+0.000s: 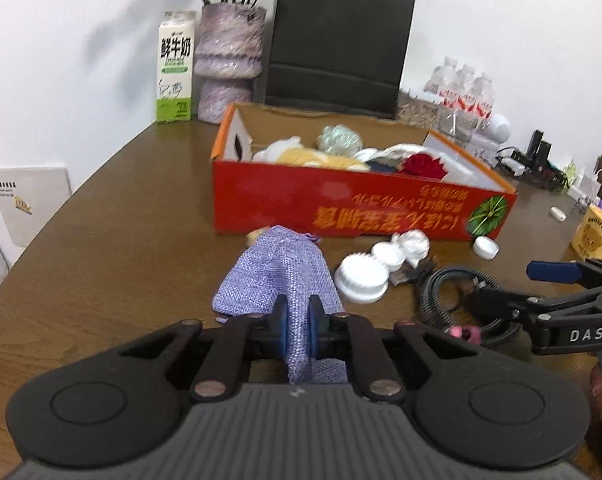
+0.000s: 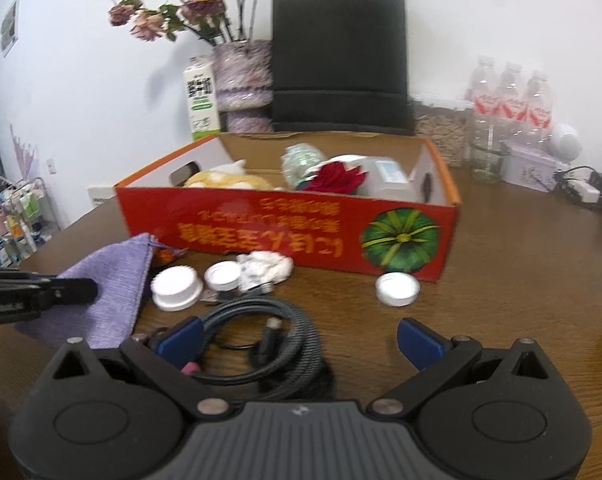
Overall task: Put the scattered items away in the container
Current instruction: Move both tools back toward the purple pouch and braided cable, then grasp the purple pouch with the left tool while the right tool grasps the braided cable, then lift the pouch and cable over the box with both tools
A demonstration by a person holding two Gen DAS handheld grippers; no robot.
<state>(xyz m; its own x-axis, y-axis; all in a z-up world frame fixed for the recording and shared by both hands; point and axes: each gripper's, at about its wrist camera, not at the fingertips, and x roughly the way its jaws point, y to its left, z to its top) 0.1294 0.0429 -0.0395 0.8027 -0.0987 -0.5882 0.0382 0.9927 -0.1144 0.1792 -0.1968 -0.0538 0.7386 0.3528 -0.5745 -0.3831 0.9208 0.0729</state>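
Left claw (image 1: 298,322) pressed together on the near end of a purple woven pouch (image 1: 279,276), blue pads pinching the cloth from both sides; rest of the pouch stretched forward from the fingertips toward the red cardboard box (image 1: 341,204). Whether lifted off the brown counter (image 1: 113,240) or dragging on it, cannot tell.

Right claw (image 2: 299,340) spread wide, empty, hovering over a coiled dark cable (image 2: 269,344), the coil sitting between and just ahead of its two blue fingertips. A small pink piece (image 2: 191,368) close by the left fingertip.

Ahead of the right claw, short of the box: a ribbed white lid (image 2: 177,288), a smaller white cap (image 2: 223,276), a crumpled white wad (image 2: 267,266), and off to the right another white cap (image 2: 397,289) beside the box's front wall.

Inside the box, well ahead of both claws: yellow plush (image 2: 229,180), red flower (image 2: 337,178), pale green ball (image 2: 301,160), white packet (image 2: 389,180).
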